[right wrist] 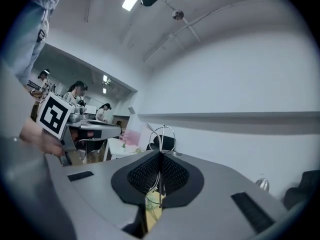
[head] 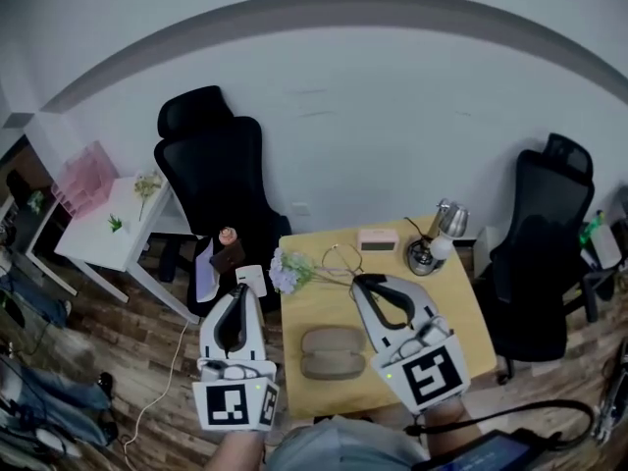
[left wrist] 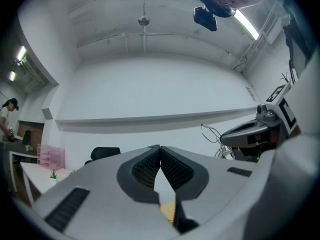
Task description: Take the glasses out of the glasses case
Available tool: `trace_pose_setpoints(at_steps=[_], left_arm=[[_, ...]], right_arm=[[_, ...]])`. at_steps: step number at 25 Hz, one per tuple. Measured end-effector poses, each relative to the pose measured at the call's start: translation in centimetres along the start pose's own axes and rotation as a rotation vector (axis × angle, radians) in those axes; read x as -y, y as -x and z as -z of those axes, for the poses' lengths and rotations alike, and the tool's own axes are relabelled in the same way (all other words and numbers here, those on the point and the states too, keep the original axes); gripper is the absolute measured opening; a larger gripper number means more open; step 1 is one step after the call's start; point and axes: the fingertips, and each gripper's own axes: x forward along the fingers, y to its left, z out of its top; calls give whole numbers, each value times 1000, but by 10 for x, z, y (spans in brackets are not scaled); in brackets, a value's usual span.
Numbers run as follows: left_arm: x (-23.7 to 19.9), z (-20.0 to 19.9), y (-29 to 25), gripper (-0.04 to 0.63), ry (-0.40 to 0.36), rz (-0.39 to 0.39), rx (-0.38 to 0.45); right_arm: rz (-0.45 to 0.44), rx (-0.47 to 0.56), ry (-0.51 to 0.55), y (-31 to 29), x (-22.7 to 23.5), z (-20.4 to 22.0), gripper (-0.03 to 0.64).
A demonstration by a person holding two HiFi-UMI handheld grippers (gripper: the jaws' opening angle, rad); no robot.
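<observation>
Jaws of the right gripper (right wrist: 160,154) are pressed together on the thin wire frame of the glasses (right wrist: 161,136). The wire runs down between the dark ribbed pads, and a rounded loop of the frame stands up just past the tips. Seen from the head camera, the glasses are held in the air above the far half of the wooden table (head: 461,312), clear of its top.

The left gripper (left wrist: 160,148) has its jaws closed tip to tip with nothing between them. It is raised beside the left edge of the table, well apart from the right gripper, and points toward the wall.

The glasses case (head: 332,351) lies on the table near the person's edge, in the space between the two grippers. It is open, its two rounded halves side by side, and neither gripper touches it.

Farther back on the table a small bunch of pale flowers (head: 287,271) lies near the left edge, just beside the held glasses. A pink box (head: 378,238) sits at the far edge, and a small silver lamp (head: 432,243) stands at the far right corner.

A black office chair (head: 221,180) stands behind the table on the left, and a second black chair (head: 545,243) stands to its right. A white side table (head: 108,229) is off to the left.
</observation>
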Motion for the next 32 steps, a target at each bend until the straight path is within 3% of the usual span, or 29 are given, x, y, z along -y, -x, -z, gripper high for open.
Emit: trace_pose_setpoints(at_steps=[11, 32], left_arm=[[18, 2, -4, 6, 14, 36, -5], [20, 18, 4, 6, 18, 40, -49]], right_arm=[[119, 45, -32, 13, 25, -8, 18], [99, 41, -80, 14, 11, 5, 18]])
